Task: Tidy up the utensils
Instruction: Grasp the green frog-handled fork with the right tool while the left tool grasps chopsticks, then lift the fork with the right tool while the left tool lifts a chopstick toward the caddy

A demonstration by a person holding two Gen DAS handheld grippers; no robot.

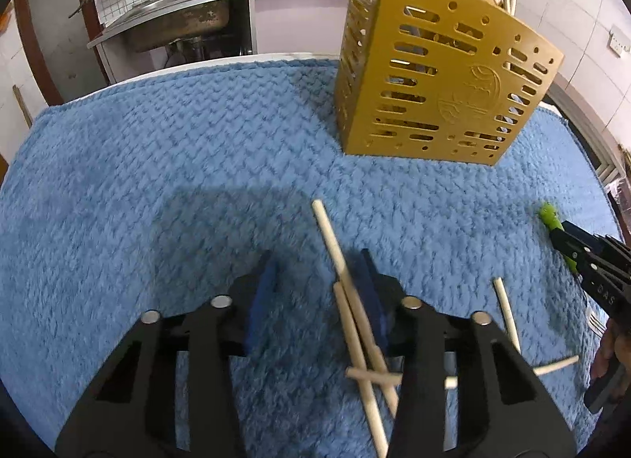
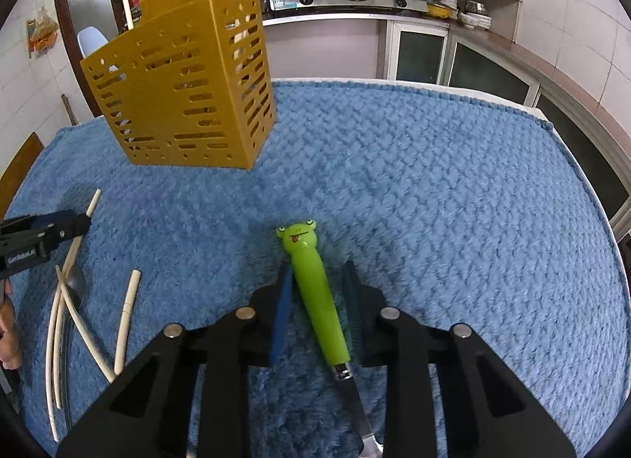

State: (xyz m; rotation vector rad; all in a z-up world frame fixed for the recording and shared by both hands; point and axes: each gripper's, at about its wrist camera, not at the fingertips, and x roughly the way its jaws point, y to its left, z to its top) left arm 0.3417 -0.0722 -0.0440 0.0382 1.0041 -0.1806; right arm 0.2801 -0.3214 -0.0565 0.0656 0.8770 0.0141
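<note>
Left gripper (image 1: pixel 315 296): we held it wide open over the chopsticks (image 1: pixel 347 292), gripping nothing.
Right gripper (image 2: pixel 317 288): we kept it open astride the frog handle (image 2: pixel 315 292), not clamped.
Holder (image 2: pixel 185 95): upright on the towel (image 2: pixel 434 202), some sticks inside.

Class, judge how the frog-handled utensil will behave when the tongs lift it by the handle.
The frog utensil looks rigid. Its glossy, tapered handle may slip between the right tongs. Held at the handle, its metal end probably droops.
</note>
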